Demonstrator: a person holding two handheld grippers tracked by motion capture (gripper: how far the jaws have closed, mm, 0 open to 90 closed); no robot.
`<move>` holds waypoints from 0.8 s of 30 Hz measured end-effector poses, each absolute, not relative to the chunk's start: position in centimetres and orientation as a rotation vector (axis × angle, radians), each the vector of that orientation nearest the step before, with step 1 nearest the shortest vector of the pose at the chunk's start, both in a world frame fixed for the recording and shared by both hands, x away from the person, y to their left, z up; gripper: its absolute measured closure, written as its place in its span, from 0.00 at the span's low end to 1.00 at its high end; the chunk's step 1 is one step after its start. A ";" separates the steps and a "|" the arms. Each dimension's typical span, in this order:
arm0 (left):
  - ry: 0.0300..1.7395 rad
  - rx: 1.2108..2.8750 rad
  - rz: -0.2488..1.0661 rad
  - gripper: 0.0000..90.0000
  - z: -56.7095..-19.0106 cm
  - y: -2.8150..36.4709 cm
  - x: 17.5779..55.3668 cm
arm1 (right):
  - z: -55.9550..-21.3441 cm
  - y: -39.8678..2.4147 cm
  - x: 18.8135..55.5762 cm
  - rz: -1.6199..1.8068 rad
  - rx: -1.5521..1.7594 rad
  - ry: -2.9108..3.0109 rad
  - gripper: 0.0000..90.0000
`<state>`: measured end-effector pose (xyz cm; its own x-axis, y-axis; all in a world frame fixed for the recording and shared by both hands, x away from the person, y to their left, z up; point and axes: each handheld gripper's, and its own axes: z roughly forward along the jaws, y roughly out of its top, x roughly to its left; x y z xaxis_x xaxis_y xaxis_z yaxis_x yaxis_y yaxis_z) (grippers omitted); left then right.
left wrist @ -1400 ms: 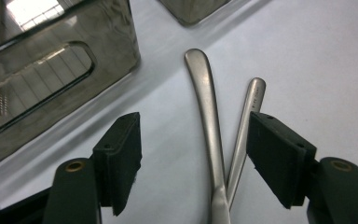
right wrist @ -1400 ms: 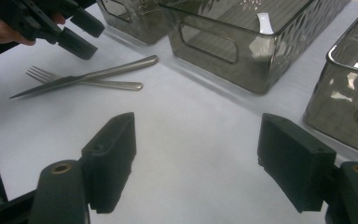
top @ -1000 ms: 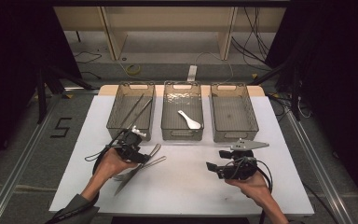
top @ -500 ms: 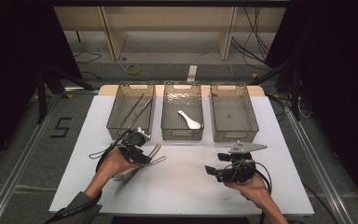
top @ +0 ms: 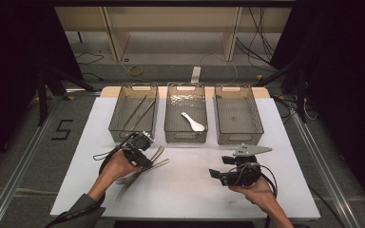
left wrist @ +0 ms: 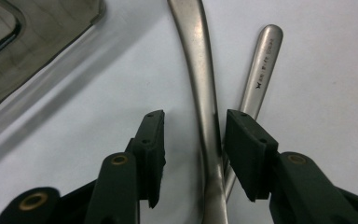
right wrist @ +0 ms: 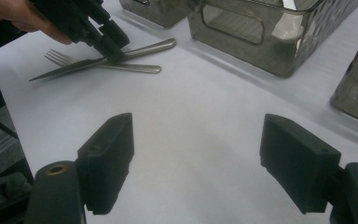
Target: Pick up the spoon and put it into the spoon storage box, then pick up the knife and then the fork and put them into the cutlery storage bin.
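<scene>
- The left gripper (top: 145, 153) is down at the cutlery pile on the white table (top: 195, 199), just in front of the left bin (top: 134, 113), which already holds chopsticks.
- In the left gripper view a steel handle (left wrist: 204, 107) runs straight away from the camera between the 2 pads; its long axis lies along the jaws' reach, across the closing direction (a good line for a pinch).
- The jaws have just been closing, yet they are not clamped: the right-hand pad looks at or nearly at the handle, while the other pad (left wrist: 153, 144) stands clear of it with bare table between.
- A second, stamped handle (left wrist: 261, 70) lies just beside the first, partly under it, beyond the right-hand pad.
- From the right gripper view the pile reads as a knife (right wrist: 70, 69) crossed over a fork (right wrist: 100, 65).
- The left hand (top: 119, 166) is by far the nearer; its forearm comes in low from the bottom edge, wrist tipped so the jaws point down and forward.
- The right gripper (top: 218, 175) waits well apart on the right, held level, jaws wide apart with nothing between them.
</scene>
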<state>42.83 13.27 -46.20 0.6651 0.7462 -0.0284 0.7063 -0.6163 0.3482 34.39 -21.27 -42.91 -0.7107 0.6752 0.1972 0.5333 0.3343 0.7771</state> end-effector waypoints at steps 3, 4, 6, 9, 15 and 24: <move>1.155 2.553 0.151 0.69 -46.3 13.3 42.9 | -42.9 -21.2 34.4 1.313 1.108 2.436 0.30; 1.155 2.553 0.148 0.70 -46.3 13.3 42.9 | -42.9 -21.2 34.4 1.312 1.109 2.437 0.30; 1.153 2.557 0.139 0.73 -46.3 13.2 42.9 | -42.9 -21.2 34.4 1.309 1.104 2.439 0.30; 1.152 2.566 0.129 0.77 -46.4 13.2 43.1 | -42.9 -21.2 34.3 1.305 1.102 2.445 0.30; 1.146 2.571 0.134 0.81 -46.4 13.3 43.1 | -42.9 -21.2 34.4 1.308 1.099 2.447 0.30; 1.139 2.593 0.165 0.83 -46.4 13.0 43.0 | -42.9 -21.2 34.5 1.312 1.105 2.451 0.31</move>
